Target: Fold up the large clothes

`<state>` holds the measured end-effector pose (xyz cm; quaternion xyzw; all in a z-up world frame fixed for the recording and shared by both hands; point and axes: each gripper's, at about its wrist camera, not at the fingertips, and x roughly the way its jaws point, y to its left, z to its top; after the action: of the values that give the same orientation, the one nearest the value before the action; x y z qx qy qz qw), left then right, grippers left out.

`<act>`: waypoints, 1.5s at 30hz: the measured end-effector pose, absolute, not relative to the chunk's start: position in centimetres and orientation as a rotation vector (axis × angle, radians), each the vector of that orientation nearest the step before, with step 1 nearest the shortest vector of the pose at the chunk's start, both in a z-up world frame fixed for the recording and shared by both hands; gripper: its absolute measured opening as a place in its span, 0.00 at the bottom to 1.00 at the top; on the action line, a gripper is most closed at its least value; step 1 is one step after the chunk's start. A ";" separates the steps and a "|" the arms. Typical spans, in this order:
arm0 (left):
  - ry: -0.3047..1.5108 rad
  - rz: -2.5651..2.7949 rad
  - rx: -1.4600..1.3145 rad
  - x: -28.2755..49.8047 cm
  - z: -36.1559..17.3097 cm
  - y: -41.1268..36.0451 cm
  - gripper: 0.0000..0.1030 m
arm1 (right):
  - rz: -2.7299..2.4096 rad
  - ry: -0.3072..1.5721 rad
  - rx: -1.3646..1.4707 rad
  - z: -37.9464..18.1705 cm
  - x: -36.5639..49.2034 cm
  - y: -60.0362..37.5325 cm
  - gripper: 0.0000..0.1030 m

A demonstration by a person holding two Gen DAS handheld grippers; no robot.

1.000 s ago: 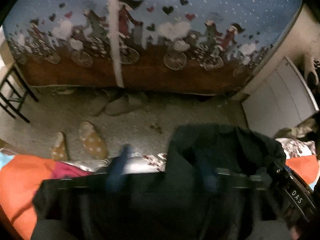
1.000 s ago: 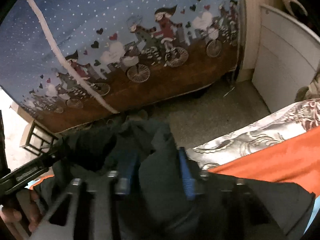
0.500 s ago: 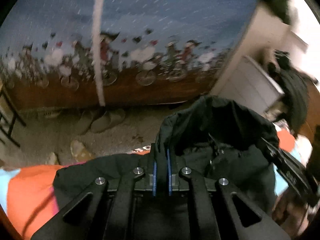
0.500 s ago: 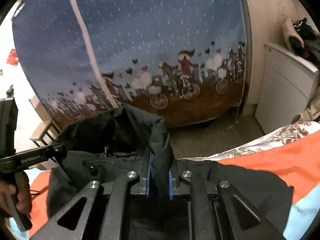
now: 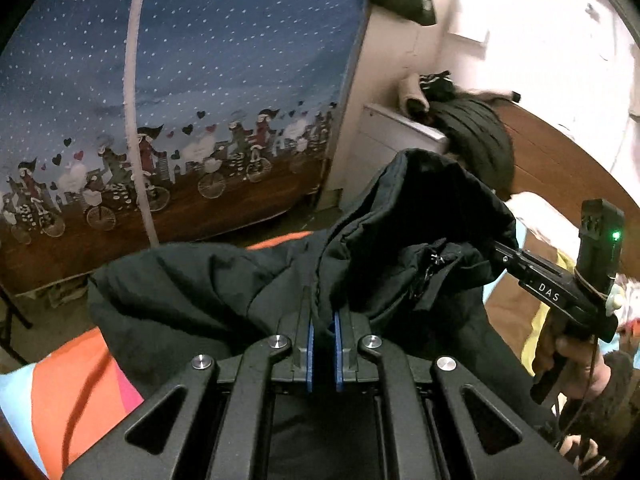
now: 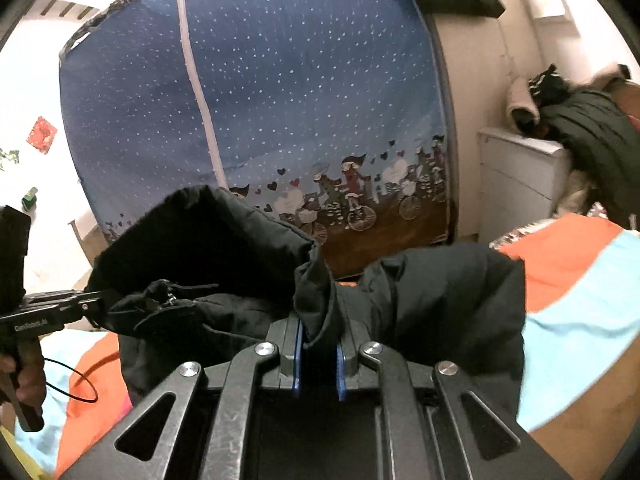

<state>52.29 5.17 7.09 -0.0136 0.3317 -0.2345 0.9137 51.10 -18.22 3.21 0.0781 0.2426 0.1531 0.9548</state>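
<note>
Both grippers clamp the black jacket (image 5: 224, 292) and hold it up over the bed w/ the orange and light-blue cover (image 6: 560, 264).

Left wrist view: left gripper (image 5: 322, 322) has its blue pads (image 5: 309, 344) pinched tight on a fold of the jacket's edge, fabric bunched between them. From that pinch the jacket spreads to 9 o'clock as a wide dark slab and rises toward 1 o'clock into a puffed hood-like hump. A zipper pull shows in the folds at approx 2 o'clock of the pads. At 3 o'clock the right gripper (image 5: 496, 246) comes in sideways, its tip buried in the jacket's far side; a green light glows on its body and a hand (image 5: 580, 364) wraps the handle.

Right wrist view: right gripper (image 6: 318, 332) also grips, blue pads (image 6: 297, 356) closed on a thick wad of jacket (image 6: 440, 292). Fabric hangs to 3 o'clock over the bed cover and mounds up toward 10 o'clock. Left gripper (image 6: 102, 304) enters from 9 o'clock, tip in the cloth, hand (image 6: 24, 380) below it w/ a thin black cable looping down.

Behind, at 12 o'clock in both views: a blue fabric wardrobe (image 6: 300, 100) w/ white dots and a bicycle-rider print along the bottom. A white cabinet (image 6: 516, 176) sits at 2 o'clock in the right wrist view, w/ dark clothes (image 6: 592, 136) piled on top.
</note>
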 end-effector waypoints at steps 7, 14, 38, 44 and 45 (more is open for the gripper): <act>0.614 -0.528 0.062 46.2 5.7 5.2 0.05 | 0.230 0.479 0.190 1.6 46.3 -17.6 0.11; 0.595 -0.541 0.078 44.2 4.2 6.0 0.05 | 0.200 0.484 0.170 1.1 44.0 -17.2 0.11; 0.666 -0.549 0.280 40.5 -7.8 5.3 0.03 | 0.138 0.612 0.183 -5.9 38.9 -17.5 0.15; 0.663 -0.554 0.273 40.6 -7.5 5.5 0.03 | 0.133 0.576 0.182 -2.3 34.8 -17.9 0.21; 0.662 -0.556 0.276 40.8 -7.3 5.5 0.03 | 0.127 0.568 0.185 -1.7 34.3 -18.2 0.30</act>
<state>40.81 5.55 -7.34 0.1335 0.3198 -0.2685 0.8988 34.34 -18.21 -1.69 0.0911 0.2796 0.0628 0.9537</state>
